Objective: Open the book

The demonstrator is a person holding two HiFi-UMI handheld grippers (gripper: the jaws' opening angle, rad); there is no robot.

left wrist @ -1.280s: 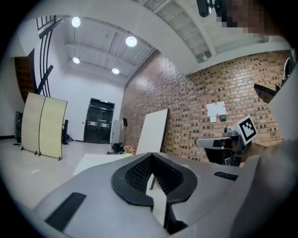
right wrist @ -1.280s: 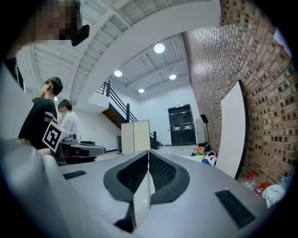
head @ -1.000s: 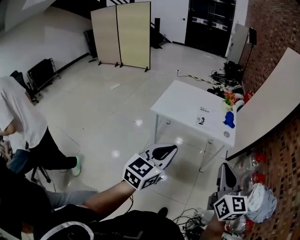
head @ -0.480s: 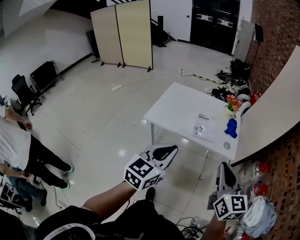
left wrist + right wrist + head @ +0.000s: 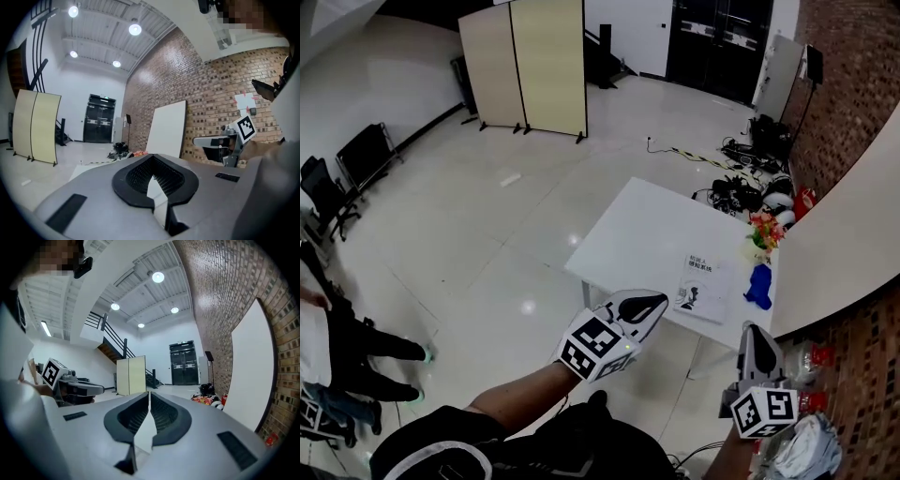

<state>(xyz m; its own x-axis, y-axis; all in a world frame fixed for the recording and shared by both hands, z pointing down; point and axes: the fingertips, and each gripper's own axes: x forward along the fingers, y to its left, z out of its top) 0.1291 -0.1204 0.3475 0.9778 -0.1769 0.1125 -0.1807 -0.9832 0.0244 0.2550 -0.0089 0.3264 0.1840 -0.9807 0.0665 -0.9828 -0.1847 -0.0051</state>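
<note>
A thin white book (image 5: 703, 284) lies shut on the white table (image 5: 628, 234), near its right end. Both grippers hang in the air short of the table's near edge, apart from the book. My left gripper (image 5: 659, 299) is just left of the book, its jaws together and nothing held; the left gripper view shows its tips (image 5: 152, 156) meeting. My right gripper (image 5: 754, 328) is lower right of the book, jaws closed to a thin slit (image 5: 149, 393), empty.
A blue figure (image 5: 758, 286) and a small bunch of flowers (image 5: 762, 230) stand on the table right of the book. A white board (image 5: 844, 234) leans on the brick wall at right. Cables (image 5: 750, 159), a folding screen (image 5: 525, 66) and a person (image 5: 337, 347) are farther off.
The table and book have drawn nearer and larger in the head view. Both grippers have travelled towards the table with jaws unchanged. The person at left has slid towards the frame's edge.
</note>
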